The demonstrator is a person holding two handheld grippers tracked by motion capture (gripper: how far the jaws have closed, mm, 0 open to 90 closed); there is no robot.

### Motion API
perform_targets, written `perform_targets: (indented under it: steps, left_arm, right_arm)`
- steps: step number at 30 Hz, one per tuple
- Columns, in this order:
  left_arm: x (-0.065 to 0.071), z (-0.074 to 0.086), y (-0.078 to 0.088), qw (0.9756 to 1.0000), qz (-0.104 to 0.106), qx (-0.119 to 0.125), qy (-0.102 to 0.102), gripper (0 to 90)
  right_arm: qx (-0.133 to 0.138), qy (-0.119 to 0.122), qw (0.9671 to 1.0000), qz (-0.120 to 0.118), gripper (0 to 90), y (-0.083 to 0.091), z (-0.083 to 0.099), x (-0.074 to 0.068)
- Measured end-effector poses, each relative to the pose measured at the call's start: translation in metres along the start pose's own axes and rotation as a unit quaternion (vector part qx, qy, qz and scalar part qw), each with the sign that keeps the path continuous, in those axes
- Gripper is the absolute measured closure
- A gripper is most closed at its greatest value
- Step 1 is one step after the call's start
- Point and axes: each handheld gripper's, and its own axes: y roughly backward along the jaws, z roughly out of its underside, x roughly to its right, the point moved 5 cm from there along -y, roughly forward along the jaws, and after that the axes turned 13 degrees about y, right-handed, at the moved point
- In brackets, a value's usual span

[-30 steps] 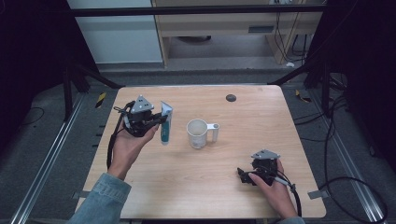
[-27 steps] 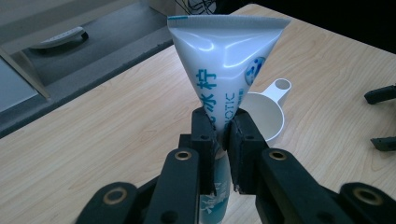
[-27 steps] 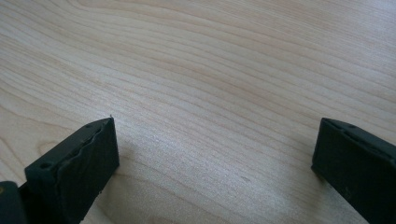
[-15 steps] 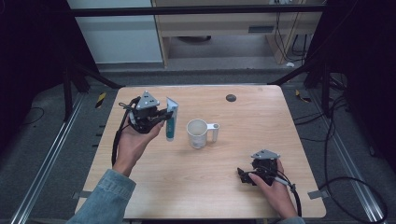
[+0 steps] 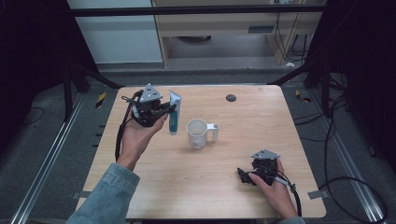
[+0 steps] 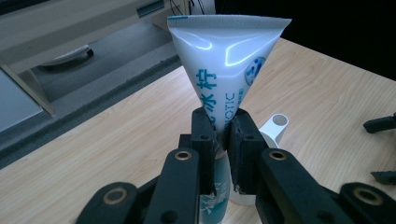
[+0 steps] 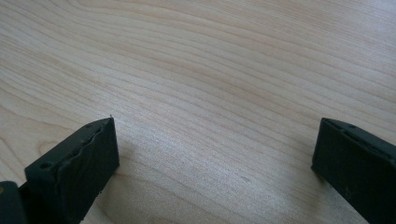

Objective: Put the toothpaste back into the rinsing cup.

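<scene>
We saw the left gripper (image 5: pixel 169 111) clamped on a toothpaste tube (image 5: pixel 173 113) over the far left part of the wooden surface (image 5: pixel 280 121). The tube stood upright with its flat crimped end at the top and its narrower end pointing down toward the surface; whether that lower end touched the wood we could not tell. In the left gripper view the two black jaws were pressed in on the tube (image 6: pixel 223 70) at about the middle of its length, pinching the white and teal body flat between them, with blue printed characters showing just above the pads. The person's left hand (image 5: pixel 135 137) carried the gripper from below, a denim sleeve (image 5: pixel 105 196) entering at the near left edge.

A white mug (image 5: pixel 198 133) stood near the middle of the surface, just to the right of the tube and apart from it, its handle turned to the right. In the left gripper view the handle (image 6: pixel 274 128) peeked out behind the right jaw.

The right gripper (image 5: pixel 243 175) rested low at the near right of the surface, well apart from the mug, held in the person's right hand (image 5: pixel 275 193). Its jaws stood wide with only bare wood (image 7: pixel 210 93) between them.

A small dark round object (image 5: pixel 230 98) lay near the far edge of the surface.
</scene>
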Motion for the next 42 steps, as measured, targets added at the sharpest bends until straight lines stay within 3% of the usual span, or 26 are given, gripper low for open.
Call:
perform_targets:
  steps: [18, 42]
  left_arm:
    - [0.004, -0.007, -0.003, 0.9999, 0.003, 0.013, 0.004, 81.3]
    - [0.024, -0.021, -0.009, 0.9994, 0.016, 0.031, -0.004, 81.3]
  right_arm:
    - [0.000, 0.000, 1.0000, 0.000, 0.6, 0.000, 0.000, 0.000]
    - [0.000, 0.000, 1.0000, 0.000, 0.7, 0.000, 0.000, 0.000]
